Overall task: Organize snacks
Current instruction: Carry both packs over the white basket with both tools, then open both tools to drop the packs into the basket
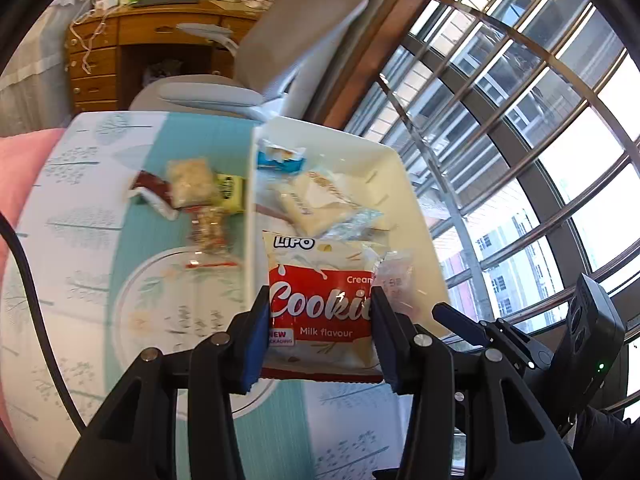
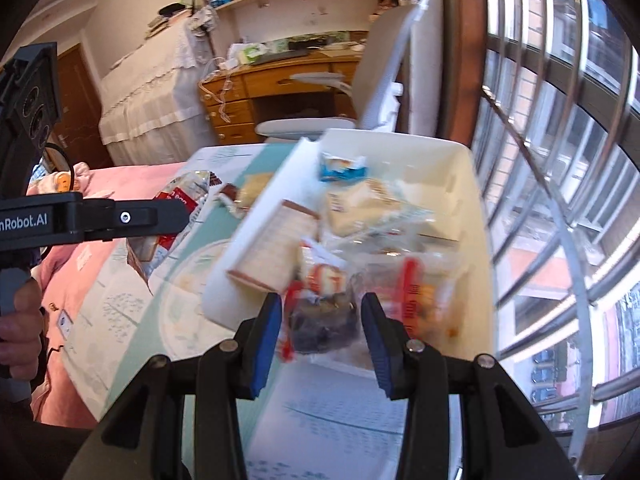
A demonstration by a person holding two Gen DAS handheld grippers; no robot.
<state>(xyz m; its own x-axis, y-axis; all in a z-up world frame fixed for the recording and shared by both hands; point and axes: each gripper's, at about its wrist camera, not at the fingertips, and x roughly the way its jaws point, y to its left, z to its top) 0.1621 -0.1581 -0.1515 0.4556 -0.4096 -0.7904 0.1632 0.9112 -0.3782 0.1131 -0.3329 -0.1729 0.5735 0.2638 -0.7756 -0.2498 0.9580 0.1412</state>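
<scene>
My left gripper (image 1: 320, 320) is shut on a red and white Lipo cream cookie pack (image 1: 320, 300), held above the near end of a white bin (image 1: 372, 168). In the right wrist view the same pack (image 2: 182, 198) hangs from that gripper at the left, beside the bin. My right gripper (image 2: 322, 332) is shut on a clear packet with dark contents (image 2: 320, 328), over the near end of the bin (image 2: 260, 216). Several wrapped snacks lie in the bin, among them a blue one (image 2: 342, 170) and pale ones (image 2: 360, 204). A few loose snacks (image 1: 188, 188) lie on the tablecloth left of the bin.
The table wears a teal and white tree-print cloth (image 1: 120, 240). A grey office chair (image 1: 288, 40) and a wooden desk (image 1: 132, 40) stand behind it. Barred windows (image 1: 520, 120) run close along the right. Pink bedding (image 2: 100, 184) lies at the left, where a hand (image 2: 16, 320) grips the left handle.
</scene>
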